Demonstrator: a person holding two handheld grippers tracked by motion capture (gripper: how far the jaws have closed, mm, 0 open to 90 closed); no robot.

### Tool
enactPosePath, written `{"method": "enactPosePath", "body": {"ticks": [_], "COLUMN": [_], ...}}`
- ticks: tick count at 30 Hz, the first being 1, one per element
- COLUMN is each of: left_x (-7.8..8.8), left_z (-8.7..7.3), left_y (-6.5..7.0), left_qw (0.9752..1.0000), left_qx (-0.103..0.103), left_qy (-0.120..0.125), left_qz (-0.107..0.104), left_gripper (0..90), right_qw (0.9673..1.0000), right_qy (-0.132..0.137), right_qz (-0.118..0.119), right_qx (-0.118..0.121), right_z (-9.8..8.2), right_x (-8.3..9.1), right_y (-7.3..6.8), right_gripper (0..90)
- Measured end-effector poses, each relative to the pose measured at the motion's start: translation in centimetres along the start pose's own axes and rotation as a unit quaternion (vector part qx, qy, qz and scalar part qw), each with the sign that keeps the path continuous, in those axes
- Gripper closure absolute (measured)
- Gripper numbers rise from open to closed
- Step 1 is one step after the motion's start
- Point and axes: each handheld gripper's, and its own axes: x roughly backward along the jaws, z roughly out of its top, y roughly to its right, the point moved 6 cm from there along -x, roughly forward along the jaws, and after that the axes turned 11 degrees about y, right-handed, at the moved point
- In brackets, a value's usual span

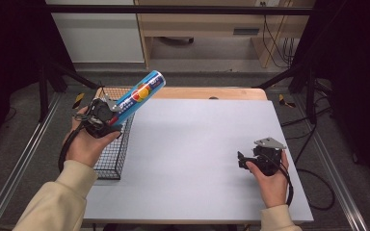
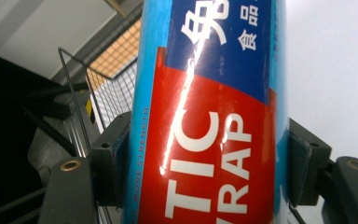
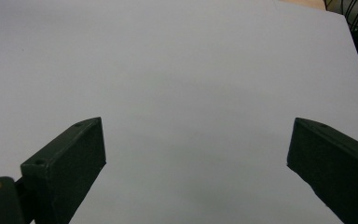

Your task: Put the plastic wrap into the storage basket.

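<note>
The left gripper point(image 1: 107, 117) clamps the blue tube point(image 1: 139, 94), tilted above the wire basket point(image 1: 112, 154) at the table's point(image 1: 197, 144) left edge. The right gripper point(image 1: 244, 160) rests with jaws apart over bare tabletop.

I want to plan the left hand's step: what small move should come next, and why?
Probably lower the plastic wrap tube into the wire basket. The left gripper is shut on the tube's lower end, which tilts above the basket, while the right gripper rests open on the table.
</note>
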Motion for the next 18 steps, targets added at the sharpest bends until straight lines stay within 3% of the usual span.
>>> {"method": "enactPosePath", "body": {"ticks": [5,10,18], "left_x": [0.3,0.8,0.7], "left_z": [-0.9,-2.1,-4.3], "left_y": [-0.2,-0.6,-0.9], "left_qw": [0.9998,0.9995,0.9978], "left_qx": [0.019,0.017,0.054], "left_qy": [-0.010,-0.027,-0.039], "left_qz": [0.000,0.001,-0.007], "left_gripper": [31.0,31.0,31.2], "right_qw": [1.0000,1.0000,0.9999], "right_qy": [-0.005,-0.002,-0.010], "right_qz": [0.006,0.000,0.002], "right_qx": [0.000,-0.005,-0.005], "right_z": [-0.1,0.0,-0.2], "right_x": [0.0,0.0,-0.1], "right_y": [-0.4,-0.3,-0.3], "right_gripper": [4.8,4.9,5.0]}}
